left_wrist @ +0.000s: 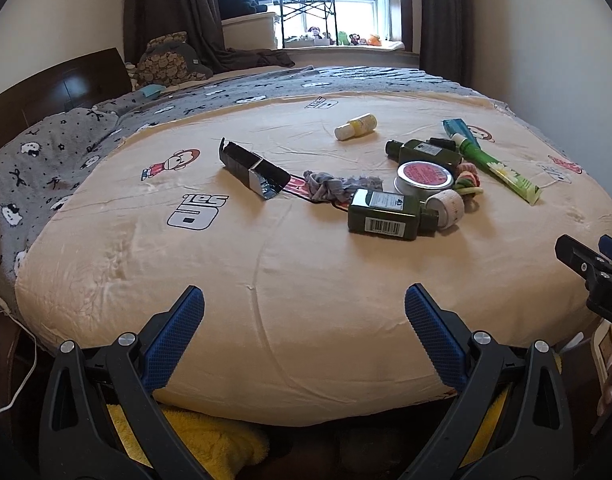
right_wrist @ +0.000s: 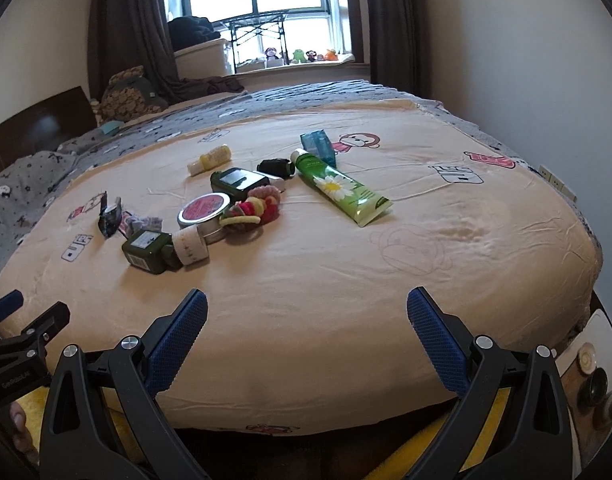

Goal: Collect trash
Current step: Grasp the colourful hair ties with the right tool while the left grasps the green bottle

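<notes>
left gripper [left_wrist: 304, 340] and right gripper [right_wrist: 306, 340] at near bed [left_wrist: 306, 280] edge, jaws apart, empty. mid-bed: torn black box [left_wrist: 252, 170], green bottles [left_wrist: 390, 214], tin [left_wrist: 424, 178], tube [right_wrist: 340, 188] clustered.

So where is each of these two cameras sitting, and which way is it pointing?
Left wrist: on the left gripper, at the bed's near edge, facing the window; right gripper at its right edge.
Right wrist: on the right gripper, same direction, further right; left gripper at its left edge.
Shared: the green tube, round tin and beige blanket.
</notes>
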Motion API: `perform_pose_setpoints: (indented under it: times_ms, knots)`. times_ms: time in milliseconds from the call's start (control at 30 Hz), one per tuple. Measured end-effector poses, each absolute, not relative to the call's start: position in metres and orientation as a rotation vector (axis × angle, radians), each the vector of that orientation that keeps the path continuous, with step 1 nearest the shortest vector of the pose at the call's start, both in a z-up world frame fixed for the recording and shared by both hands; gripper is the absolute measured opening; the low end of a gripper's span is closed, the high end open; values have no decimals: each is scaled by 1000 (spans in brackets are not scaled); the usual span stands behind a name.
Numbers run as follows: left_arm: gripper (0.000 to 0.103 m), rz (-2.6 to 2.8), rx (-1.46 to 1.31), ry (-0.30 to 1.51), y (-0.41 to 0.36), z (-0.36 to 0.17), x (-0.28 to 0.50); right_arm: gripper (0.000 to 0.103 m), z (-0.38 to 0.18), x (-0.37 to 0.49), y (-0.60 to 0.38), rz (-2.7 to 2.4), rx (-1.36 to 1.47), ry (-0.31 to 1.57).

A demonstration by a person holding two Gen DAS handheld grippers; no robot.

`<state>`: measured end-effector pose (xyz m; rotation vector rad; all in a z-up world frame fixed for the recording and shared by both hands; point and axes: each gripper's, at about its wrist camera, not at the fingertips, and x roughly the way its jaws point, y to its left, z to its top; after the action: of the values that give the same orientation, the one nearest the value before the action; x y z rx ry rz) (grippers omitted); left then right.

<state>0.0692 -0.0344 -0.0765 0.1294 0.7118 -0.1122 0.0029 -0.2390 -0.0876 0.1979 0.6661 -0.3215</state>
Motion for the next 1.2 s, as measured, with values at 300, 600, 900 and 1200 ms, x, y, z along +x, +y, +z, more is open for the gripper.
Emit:
perform_pose_setpoints:
  times_ms: [300, 600, 900, 1200]
  knots:
    - [95, -150, 157, 718, -42, -85, 101, 82, -104, 75, -245, -234, 185, 707]
    - [94, -202, 149, 765, -49, -100, 121, 67, -120, 123, -237, -179, 173, 737]
    - [94, -290, 148, 780, -70, -106, 139, 57, -117, 140, -238, -195, 146, 729]
    - [95, -353, 166, 802, -96, -113, 158, 34, -117, 135, -251, -177, 116, 728]
